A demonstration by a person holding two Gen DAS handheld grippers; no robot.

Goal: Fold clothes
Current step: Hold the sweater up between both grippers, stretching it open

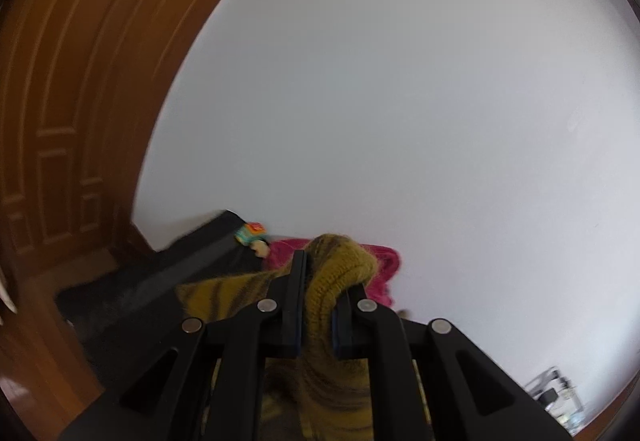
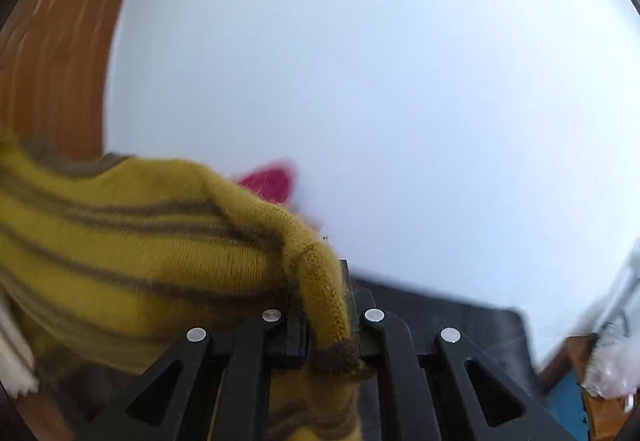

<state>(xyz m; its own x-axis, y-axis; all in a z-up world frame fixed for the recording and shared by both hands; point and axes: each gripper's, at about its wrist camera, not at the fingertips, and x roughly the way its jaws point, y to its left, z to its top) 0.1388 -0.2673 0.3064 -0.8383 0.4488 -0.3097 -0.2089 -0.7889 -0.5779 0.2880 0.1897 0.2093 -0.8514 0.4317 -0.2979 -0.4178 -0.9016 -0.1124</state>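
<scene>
A mustard-yellow knitted sweater (image 1: 340,281) with brown stripes is pinched in my left gripper (image 1: 320,293), whose black fingers are shut on a thick ribbed fold that bulges over the right finger. In the right wrist view the same sweater (image 2: 140,241) stretches away to the left, and my right gripper (image 2: 326,317) is shut on its ribbed edge, with a brown hem poking out below the pads. Both grippers are lifted and face a white wall. The lower part of the sweater hangs out of sight.
A pink garment (image 1: 380,265) lies behind the sweater on a black surface (image 1: 160,281), next to a small colourful toy (image 1: 250,233). A brown wooden door (image 1: 72,101) stands at the left. A clear plastic item (image 2: 616,341) sits at the far right.
</scene>
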